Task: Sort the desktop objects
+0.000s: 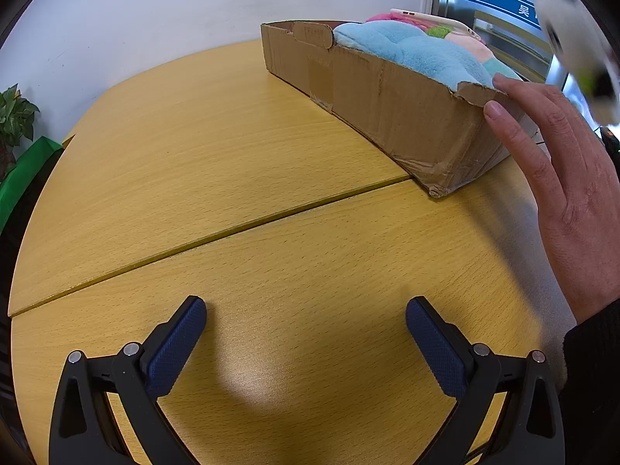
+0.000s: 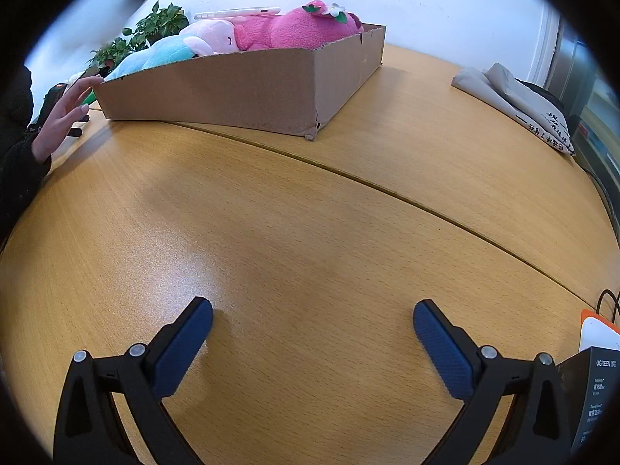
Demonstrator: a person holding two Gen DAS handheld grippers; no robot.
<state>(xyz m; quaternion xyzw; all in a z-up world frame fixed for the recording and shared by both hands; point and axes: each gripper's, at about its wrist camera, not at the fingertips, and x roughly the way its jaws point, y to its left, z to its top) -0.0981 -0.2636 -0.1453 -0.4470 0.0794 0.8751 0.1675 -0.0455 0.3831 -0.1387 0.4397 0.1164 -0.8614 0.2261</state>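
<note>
A shallow cardboard box (image 1: 387, 104) stands on the wooden table (image 1: 232, 155); it also shows in the right wrist view (image 2: 248, 89). It holds a light blue plush (image 1: 418, 50), a pink plush (image 2: 298, 27), a pale pink plush (image 2: 213, 37) and a white phone (image 2: 236, 12) on top. My left gripper (image 1: 306, 317) is open and empty over bare table. My right gripper (image 2: 313, 319) is open and empty over bare table. A bare hand (image 1: 562, 178) touches the box's near corner; it also shows in the right wrist view (image 2: 64, 116).
A blurred white object (image 1: 581, 46) is in the air above the hand. A grey cloth bag (image 2: 515, 104) lies at the far right. A black UGREEN box (image 2: 593, 391) and an orange-white item (image 2: 596, 329) sit near my right gripper. A potted plant (image 2: 155, 27) stands behind the box.
</note>
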